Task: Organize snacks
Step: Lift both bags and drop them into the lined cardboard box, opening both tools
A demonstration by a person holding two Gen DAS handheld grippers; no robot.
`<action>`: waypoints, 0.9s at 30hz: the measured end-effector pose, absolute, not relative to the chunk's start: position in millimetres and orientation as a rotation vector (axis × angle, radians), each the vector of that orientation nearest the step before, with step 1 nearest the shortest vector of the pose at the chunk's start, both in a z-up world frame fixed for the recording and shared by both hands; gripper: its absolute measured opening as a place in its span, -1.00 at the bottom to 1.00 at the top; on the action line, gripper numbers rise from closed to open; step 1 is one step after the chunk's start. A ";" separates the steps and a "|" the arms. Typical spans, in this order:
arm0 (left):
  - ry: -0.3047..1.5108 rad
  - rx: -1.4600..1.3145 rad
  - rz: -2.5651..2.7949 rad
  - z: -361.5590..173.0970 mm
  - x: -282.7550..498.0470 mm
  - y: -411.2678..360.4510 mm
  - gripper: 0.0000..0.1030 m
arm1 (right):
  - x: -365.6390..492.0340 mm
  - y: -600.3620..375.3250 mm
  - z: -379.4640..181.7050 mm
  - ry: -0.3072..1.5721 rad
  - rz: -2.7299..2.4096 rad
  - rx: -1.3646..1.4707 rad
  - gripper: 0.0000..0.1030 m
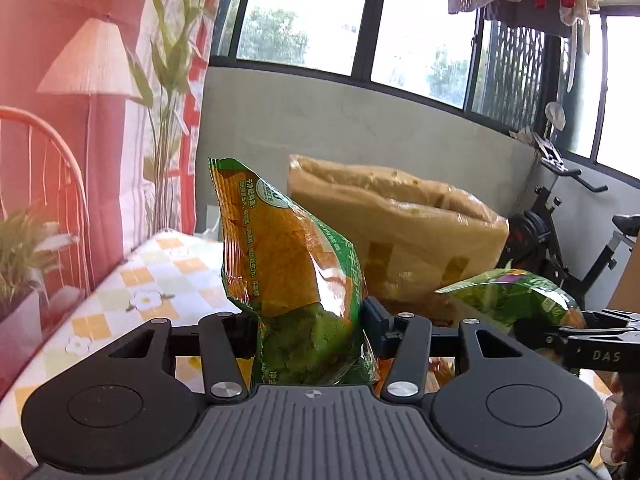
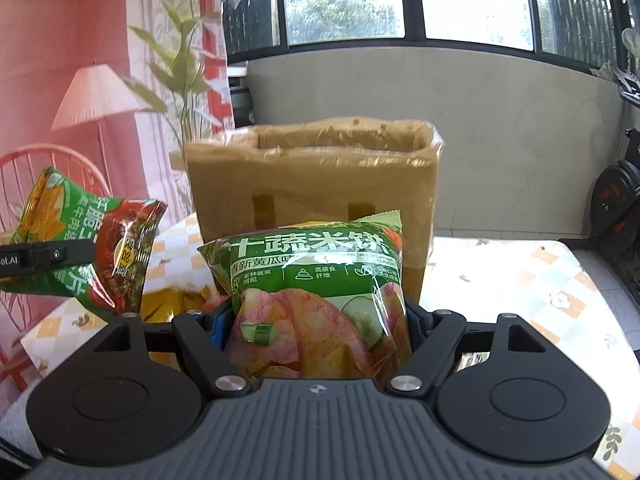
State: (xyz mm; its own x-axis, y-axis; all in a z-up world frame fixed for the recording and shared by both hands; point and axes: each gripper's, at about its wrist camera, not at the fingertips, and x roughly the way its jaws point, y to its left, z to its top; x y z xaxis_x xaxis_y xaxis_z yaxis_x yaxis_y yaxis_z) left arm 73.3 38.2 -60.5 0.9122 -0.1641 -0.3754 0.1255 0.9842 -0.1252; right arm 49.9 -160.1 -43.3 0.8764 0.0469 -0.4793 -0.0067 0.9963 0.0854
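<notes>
My left gripper (image 1: pixel 308 320) is shut on a green and orange chip bag (image 1: pixel 288 264), held upright above the table; the same bag shows at the left of the right wrist view (image 2: pixel 92 248). My right gripper (image 2: pixel 320 320) is shut on a green rice-cracker bag (image 2: pixel 316 292) with pink crackers printed on it; that bag also shows at the right of the left wrist view (image 1: pixel 516 300). A brown cardboard box wrapped in plastic (image 2: pixel 316 184) stands open-topped on the table just behind both bags; it also shows in the left wrist view (image 1: pixel 404 232).
The table has a checked cloth with flowers (image 2: pixel 540 288). More snack packets (image 2: pixel 176 300) lie on it below the grippers. A pink printed backdrop (image 1: pixel 60 80) hangs at the left. An exercise bike (image 1: pixel 568 232) stands at the right by the window wall.
</notes>
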 end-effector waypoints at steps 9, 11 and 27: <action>0.298 -0.045 -0.152 -13.3 112.4 32.3 0.03 | 77.0 -184.6 6.0 0.388 0.032 0.076 0.52; 0.271 -0.035 -0.165 1.0 128.2 28.3 0.04 | 92.7 -189.0 19.1 0.359 0.030 0.050 0.52; 0.332 0.123 -0.126 22.7 308.4 -36.3 0.08 | 282.2 -183.2 8.4 0.429 -0.045 -0.143 0.53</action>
State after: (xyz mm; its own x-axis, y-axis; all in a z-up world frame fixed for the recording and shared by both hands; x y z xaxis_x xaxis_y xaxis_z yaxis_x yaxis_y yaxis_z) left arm 308.4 -36.3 22.7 0.9376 -0.1033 -0.3321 0.1437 0.9846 0.0992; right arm 282.2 -183.2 8.4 0.9085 -0.0736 -0.4114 0.0134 0.9890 -0.1476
